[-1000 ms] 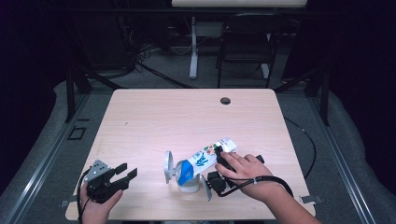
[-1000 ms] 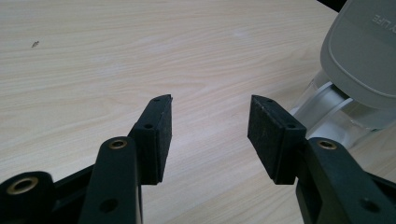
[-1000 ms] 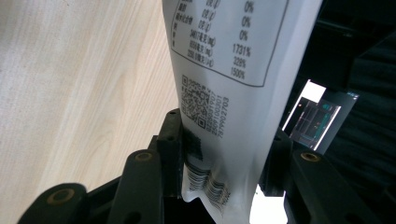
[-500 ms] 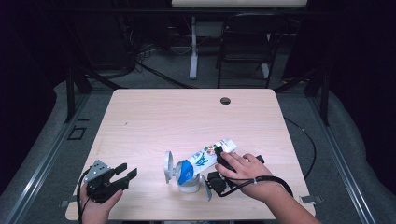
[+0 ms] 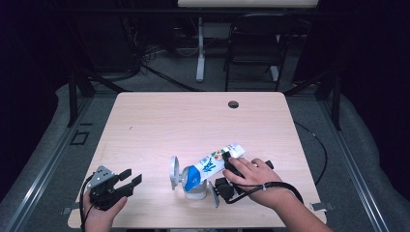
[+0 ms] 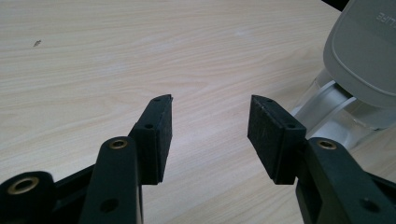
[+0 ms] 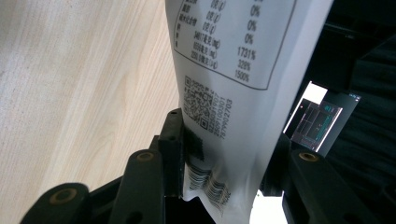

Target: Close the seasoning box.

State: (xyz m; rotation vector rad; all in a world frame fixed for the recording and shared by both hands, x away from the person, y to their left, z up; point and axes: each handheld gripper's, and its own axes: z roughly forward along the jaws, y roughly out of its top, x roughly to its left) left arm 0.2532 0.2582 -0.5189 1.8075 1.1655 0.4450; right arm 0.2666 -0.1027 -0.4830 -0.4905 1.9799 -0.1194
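A white pouch [image 5: 212, 164] with a blue end and printed pictures lies tilted, its blue end over a small grey-white container [image 5: 196, 189] whose round lid [image 5: 174, 172] stands open. My right gripper [image 5: 231, 166], under the person's hand, is shut on the pouch's other end. In the right gripper view the pouch [image 7: 233, 70] shows a nutrition table, a QR code and a barcode between the jaws of the right gripper [image 7: 226, 130]. My left gripper [image 5: 131, 177] rests open near the table's front left corner. The left gripper [image 6: 210, 119] has bare table between its pads, with the grey lid [image 6: 364, 51] off to the right.
The light wooden table [image 5: 193, 121] has a cable hole [image 5: 233, 104] near its far edge. A dark chair [image 5: 254, 43] and a white table leg [image 5: 199, 48] stand on the floor behind. The right gripper's cable [image 5: 270, 186] loops over the person's wrist.
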